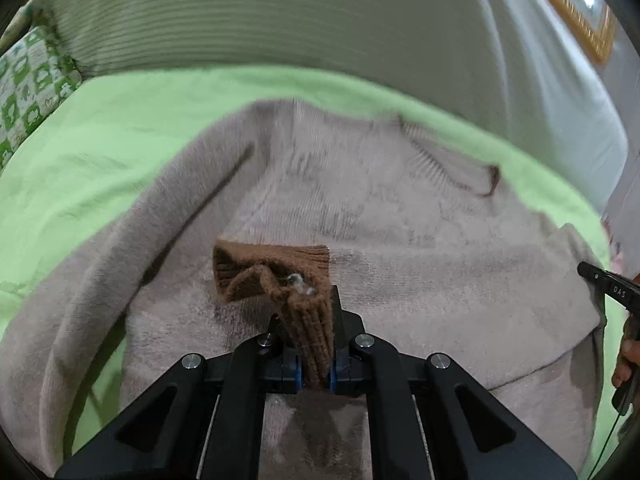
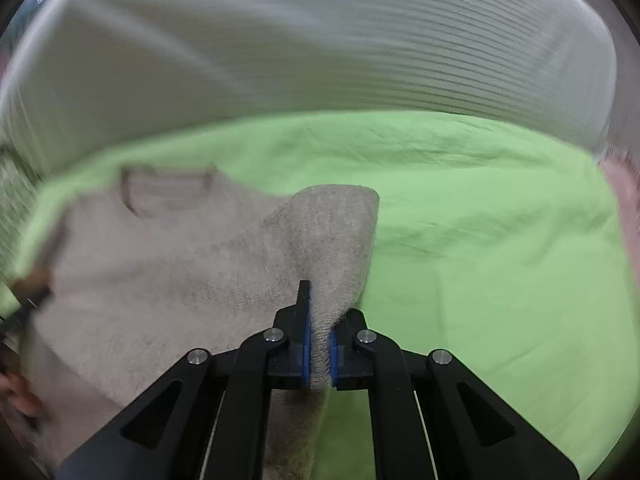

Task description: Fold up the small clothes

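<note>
1. Right wrist view is motion-blurred: the sweater's neckline (image 2: 166, 190) at 10 o'clock is smeared, and the dark shape at the 9 o'clock edge can't be identified.
2. Left wrist view: the sweater's lower hem is cut off behind the gripper frame at 6 o'clock. The black tool (image 1: 612, 288) at 3 o'clock is mostly out of frame, with part of a hand (image 1: 626, 360) below it.
3. Left gripper (image 1: 316, 340): fingers pinched together on the brown ribbed cuff (image 1: 276, 270), which bunches up above the sweater body. A small clear bit sits in the cuff; not identifiable.
4. Right gripper (image 2: 318, 344): fingers clamped on a fold of beige knit (image 2: 336, 232), lifted off the sheet; the fabric hides the right finger's tip.
5. Beige sweater (image 1: 360, 208) lies flat mid-frame on the green sheet (image 2: 480, 240), neckline toward 1 o'clock in the left view.
6. Ribbed grey headboard (image 1: 260, 12) at 12 o'clock, green patterned pillow (image 1: 28, 80) at 10 o'clock, gold picture frame (image 1: 572, 8) at 1 o'clock.
</note>
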`<state>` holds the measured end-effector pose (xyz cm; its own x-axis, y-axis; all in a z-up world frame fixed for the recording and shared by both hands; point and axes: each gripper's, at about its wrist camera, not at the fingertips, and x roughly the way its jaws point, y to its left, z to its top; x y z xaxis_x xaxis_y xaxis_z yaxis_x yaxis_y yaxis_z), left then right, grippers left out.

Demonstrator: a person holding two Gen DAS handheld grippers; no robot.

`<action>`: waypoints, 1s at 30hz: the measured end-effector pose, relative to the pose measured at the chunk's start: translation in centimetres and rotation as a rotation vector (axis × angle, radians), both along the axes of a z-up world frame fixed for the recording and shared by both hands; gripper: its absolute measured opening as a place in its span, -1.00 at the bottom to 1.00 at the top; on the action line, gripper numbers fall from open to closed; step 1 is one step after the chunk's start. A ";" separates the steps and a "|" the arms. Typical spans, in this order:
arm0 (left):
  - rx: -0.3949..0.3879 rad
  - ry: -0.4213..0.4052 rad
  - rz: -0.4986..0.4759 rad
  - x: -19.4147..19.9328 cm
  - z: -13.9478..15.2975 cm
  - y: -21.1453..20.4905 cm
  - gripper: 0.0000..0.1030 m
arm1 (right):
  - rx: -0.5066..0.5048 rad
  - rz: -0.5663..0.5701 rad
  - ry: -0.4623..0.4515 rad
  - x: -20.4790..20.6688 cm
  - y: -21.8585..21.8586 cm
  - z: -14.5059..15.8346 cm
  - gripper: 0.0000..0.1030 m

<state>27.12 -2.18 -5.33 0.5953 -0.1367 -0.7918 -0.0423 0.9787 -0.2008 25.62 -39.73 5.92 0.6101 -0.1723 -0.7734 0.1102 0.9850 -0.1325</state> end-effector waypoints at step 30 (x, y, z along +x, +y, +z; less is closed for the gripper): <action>-0.009 0.054 0.286 -23.8 4.0 16.9 0.32 | 0.486 0.279 -0.075 -13.2 13.6 -0.5 -0.01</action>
